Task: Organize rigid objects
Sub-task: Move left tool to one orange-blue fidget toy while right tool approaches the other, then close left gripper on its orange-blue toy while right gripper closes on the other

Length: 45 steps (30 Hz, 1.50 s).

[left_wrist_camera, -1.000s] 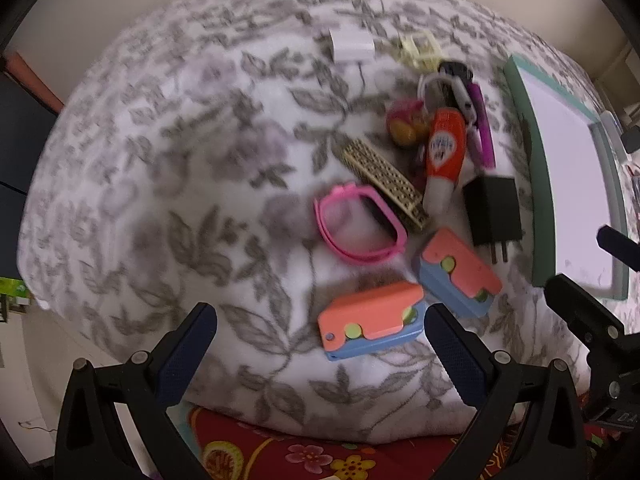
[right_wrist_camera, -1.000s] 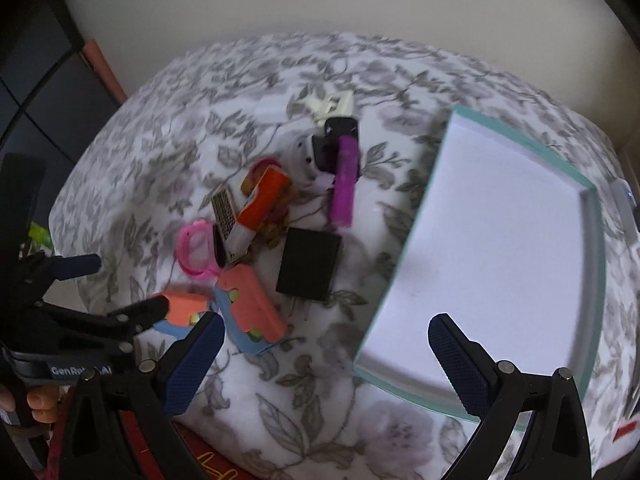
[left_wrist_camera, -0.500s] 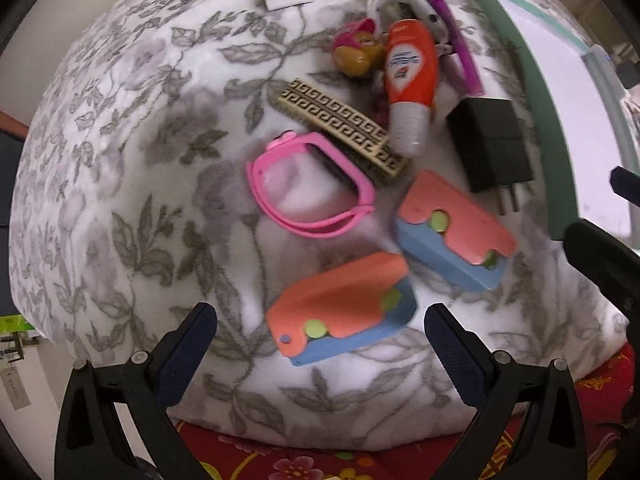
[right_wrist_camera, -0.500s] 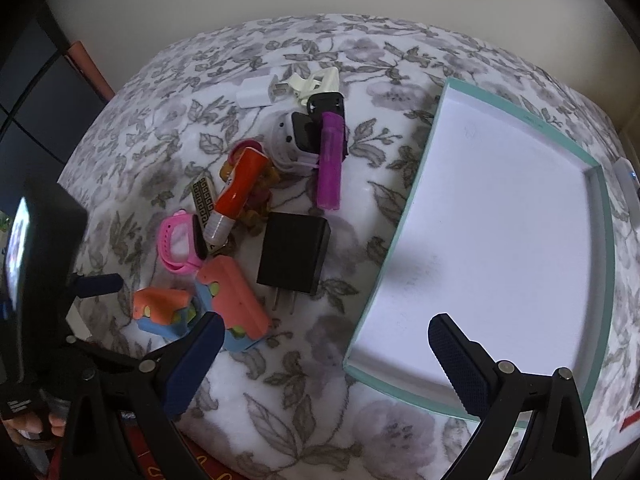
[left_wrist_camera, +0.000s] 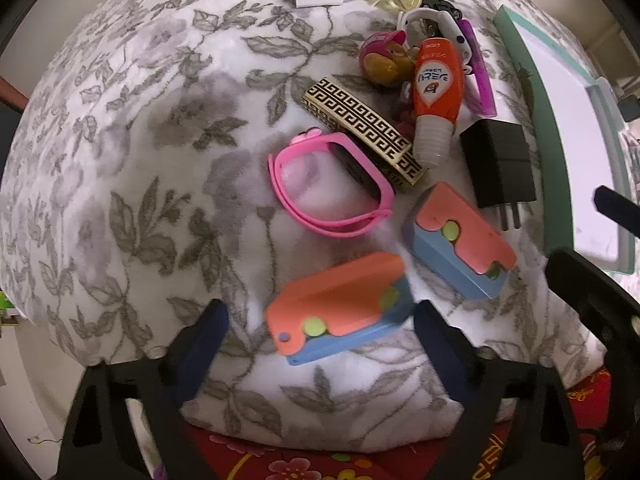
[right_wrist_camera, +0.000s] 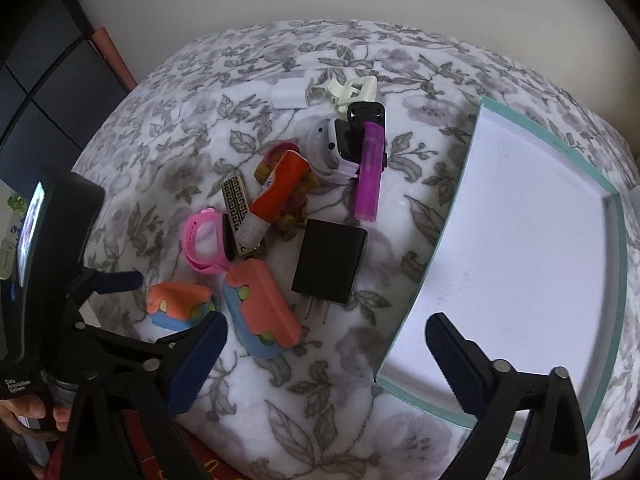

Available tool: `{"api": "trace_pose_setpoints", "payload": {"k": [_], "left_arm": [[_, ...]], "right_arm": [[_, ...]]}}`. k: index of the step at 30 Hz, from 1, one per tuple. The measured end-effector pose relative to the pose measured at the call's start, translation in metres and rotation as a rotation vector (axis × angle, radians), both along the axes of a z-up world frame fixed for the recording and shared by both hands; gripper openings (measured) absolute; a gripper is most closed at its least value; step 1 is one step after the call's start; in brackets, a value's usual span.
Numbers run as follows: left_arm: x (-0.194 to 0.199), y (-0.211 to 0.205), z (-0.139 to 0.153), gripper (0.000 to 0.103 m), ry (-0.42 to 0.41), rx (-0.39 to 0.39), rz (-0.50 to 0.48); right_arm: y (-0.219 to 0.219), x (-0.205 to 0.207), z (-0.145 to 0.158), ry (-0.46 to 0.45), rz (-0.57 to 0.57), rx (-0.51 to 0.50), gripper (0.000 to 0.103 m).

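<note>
Left wrist view: left gripper points down at the near orange-and-blue block. Block sits between my jaws, nearer the right pad, which looks about to touch its blue end; left pad clearly apart. Jaws have just been closing but aren't pressing yet, so still released. To do it well I'd centre first, shifting so both pads meet the short ends together, then clamp on the flat blue sides below the orange lid. Block is hard plastic, boxy, smooth, with green studs; it should not slip much, but it lies on a soft floral blanket that gives, so I'd go low before squeezing. Second block lies ahead and right of the jaws, pink band just ahead, patterned bar and orange tube beyond. Black charger far right.

Right wrist view: right gripper hangs over the blanket with nothing between the jaws; they've just been closing slightly, still wide and released. Tray, white floor with a teal rim, rigid and shallow, is ahead right, its near corner between my pads. Pile is ahead left. I'd keep this side parked clear of the tray mouth.
</note>
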<state>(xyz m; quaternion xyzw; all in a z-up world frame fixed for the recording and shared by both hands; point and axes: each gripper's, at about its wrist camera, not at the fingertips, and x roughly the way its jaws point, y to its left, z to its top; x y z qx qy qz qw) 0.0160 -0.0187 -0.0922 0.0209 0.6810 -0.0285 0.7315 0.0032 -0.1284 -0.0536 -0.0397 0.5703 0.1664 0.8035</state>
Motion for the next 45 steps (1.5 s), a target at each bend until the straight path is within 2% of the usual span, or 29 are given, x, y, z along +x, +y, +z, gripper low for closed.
{"api": "trace_pose_setpoints", "payload": {"k": [2, 5, 9, 11, 18, 21, 33, 40, 45], "left_arm": [[-0.004, 0.005, 0.001, 0.082, -0.002, -0.022, 0.003], [-0.007, 0.0, 0.001, 0.075, -0.004, -0.047, 0.002], [-0.011, 0.004, -0.001, 0.075, -0.006, -0.068, 0.025], [-0.014, 0.041, 0.007, 0.075, -0.006, -0.072, 0.044], [-0.013, 0.081, 0.017, 0.075, -0.03, -0.068, 0.13], [-0.013, 0.106, 0.012, 0.075, -0.038, -0.075, 0.143], [-0.017, 0.127, -0.009, 0.075, -0.042, -0.088, 0.151], [0.0, 0.116, -0.03, 0.075, -0.057, -0.068, 0.146], [0.004, 0.116, -0.03, 0.075, -0.061, -0.061, 0.146]], "right_arm": [[0.001, 0.001, -0.002, 0.008, 0.004, 0.003, 0.096], [0.004, 0.001, -0.004, 0.013, 0.017, 0.0, 0.088], [0.011, -0.001, -0.005, 0.019, 0.046, 0.0, 0.085], [0.016, -0.002, -0.007, 0.021, 0.063, -0.006, 0.082], [0.03, -0.002, -0.013, 0.041, 0.108, -0.005, 0.074], [0.038, -0.003, -0.015, 0.048, 0.137, 0.009, 0.062], [0.059, 0.002, -0.039, 0.084, 0.179, -0.043, 0.054], [0.058, 0.006, -0.045, 0.095, 0.174, -0.036, 0.054], [0.059, 0.004, -0.045, 0.082, 0.178, -0.043, 0.054]]}}
